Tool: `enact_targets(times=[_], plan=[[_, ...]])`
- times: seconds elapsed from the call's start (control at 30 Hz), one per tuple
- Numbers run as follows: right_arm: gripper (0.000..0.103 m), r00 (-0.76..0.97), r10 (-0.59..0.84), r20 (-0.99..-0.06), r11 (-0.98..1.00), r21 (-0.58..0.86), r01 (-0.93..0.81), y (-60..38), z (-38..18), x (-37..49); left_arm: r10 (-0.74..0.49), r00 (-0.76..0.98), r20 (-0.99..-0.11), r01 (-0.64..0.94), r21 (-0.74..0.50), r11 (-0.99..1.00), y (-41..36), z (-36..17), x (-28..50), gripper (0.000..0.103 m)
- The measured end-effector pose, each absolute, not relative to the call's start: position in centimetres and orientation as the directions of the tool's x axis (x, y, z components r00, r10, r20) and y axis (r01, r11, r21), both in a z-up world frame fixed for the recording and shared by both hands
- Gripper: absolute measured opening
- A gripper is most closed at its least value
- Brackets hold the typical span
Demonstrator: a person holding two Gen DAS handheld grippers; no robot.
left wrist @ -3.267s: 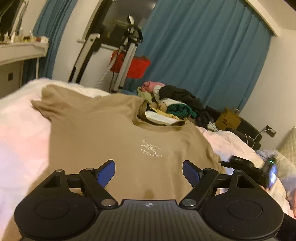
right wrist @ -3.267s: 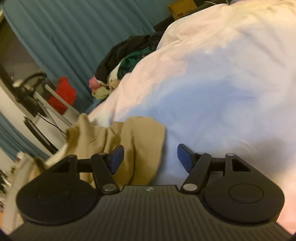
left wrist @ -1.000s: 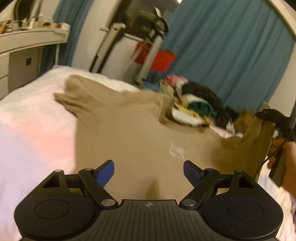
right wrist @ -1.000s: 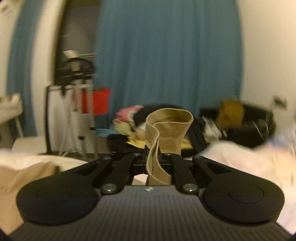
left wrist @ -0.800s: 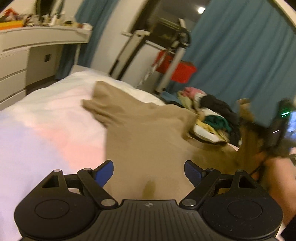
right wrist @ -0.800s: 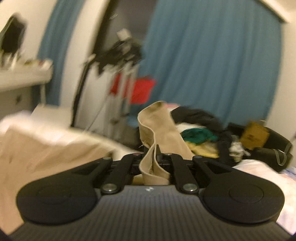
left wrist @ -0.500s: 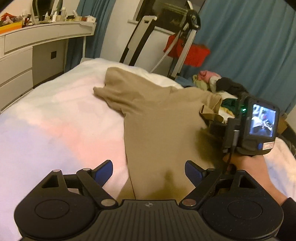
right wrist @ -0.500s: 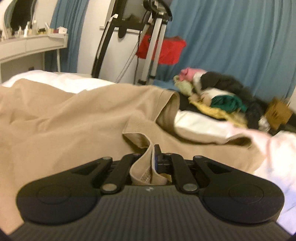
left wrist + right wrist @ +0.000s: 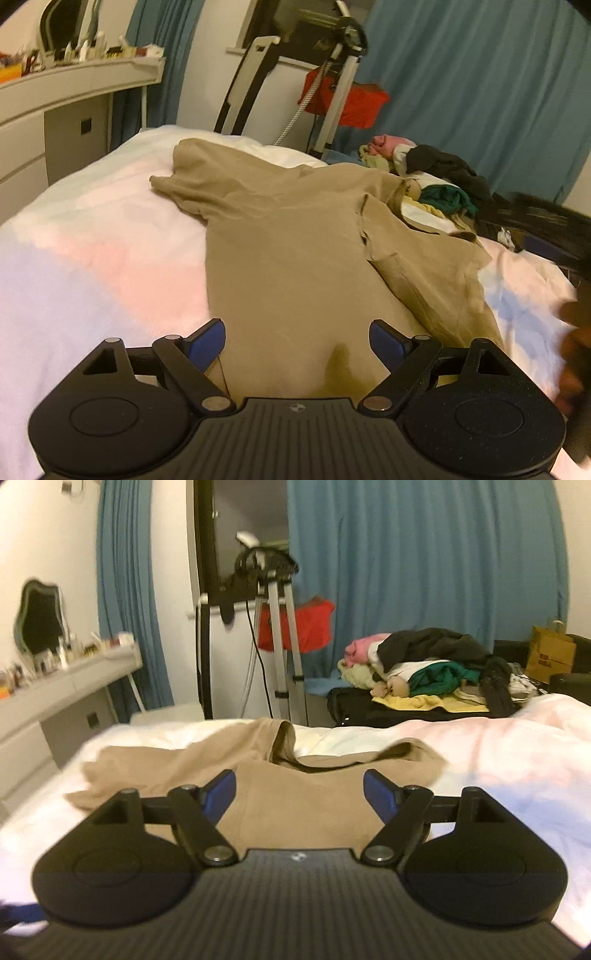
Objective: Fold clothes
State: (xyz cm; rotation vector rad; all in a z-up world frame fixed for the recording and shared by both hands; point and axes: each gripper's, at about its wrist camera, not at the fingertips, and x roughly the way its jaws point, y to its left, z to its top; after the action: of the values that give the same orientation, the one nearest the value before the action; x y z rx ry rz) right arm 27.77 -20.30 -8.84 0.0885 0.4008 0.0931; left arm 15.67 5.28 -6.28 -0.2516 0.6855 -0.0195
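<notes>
A tan T-shirt (image 9: 295,254) lies on the white bed (image 9: 85,258). Its right side is folded over onto the body, the sleeve (image 9: 424,266) lying on top; the left sleeve (image 9: 192,177) still spreads out to the far left. My left gripper (image 9: 297,341) is open and empty just above the shirt's hem. My right gripper (image 9: 299,792) is open and empty, held over the same shirt (image 9: 295,797) below its collar (image 9: 343,760). The right hand shows blurred at the right edge of the left wrist view.
A pile of mixed clothes (image 9: 424,668) sits beyond the bed's far edge. A tripod (image 9: 273,627) with a red bag (image 9: 295,627) stands before blue curtains (image 9: 424,554). A white dresser (image 9: 55,110) with small items is on the left.
My right gripper carried the right sleeve across onto the shirt body, opened and let it go, then drew back. My left gripper stayed open near the hem.
</notes>
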Motion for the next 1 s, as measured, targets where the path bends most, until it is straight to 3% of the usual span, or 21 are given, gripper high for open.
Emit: enact_targets(times=[0.27,0.4,0.67,0.9,1.0], plan=[[0.077,0.937,0.127,-0.325,0.972,0.230,-0.052,-24.5,-6.7,10.8,-0.169,0.786,-0.595,0.077,-0.176,0.981,2.3,-4.6,10.7,0.087],[0.077,0.931,0.126,-0.343,0.933,0.359,0.006,-27.9,-7.9,5.5,-0.303,0.711,-0.635,0.173,-0.259,0.950,1.0,-4.9,9.0,0.085],[0.080,0.936,0.126,-0.329,0.859,0.507,0.063,-31.6,-10.0,3.1,-0.679,0.438,-0.589,0.313,-0.608,0.729,-3.5,-8.1,7.0,0.076],[0.080,0.928,0.130,-0.349,0.798,0.592,0.110,-34.1,-12.0,2.3,-0.691,0.393,-0.606,0.301,-0.626,0.720,-7.5,-10.9,9.9,0.074],[0.080,0.912,0.142,-0.385,0.787,0.603,0.132,-34.3,-13.1,3.2,-0.728,0.400,-0.556,0.308,-0.667,0.678,-8.0,-12.2,11.4,0.073]])
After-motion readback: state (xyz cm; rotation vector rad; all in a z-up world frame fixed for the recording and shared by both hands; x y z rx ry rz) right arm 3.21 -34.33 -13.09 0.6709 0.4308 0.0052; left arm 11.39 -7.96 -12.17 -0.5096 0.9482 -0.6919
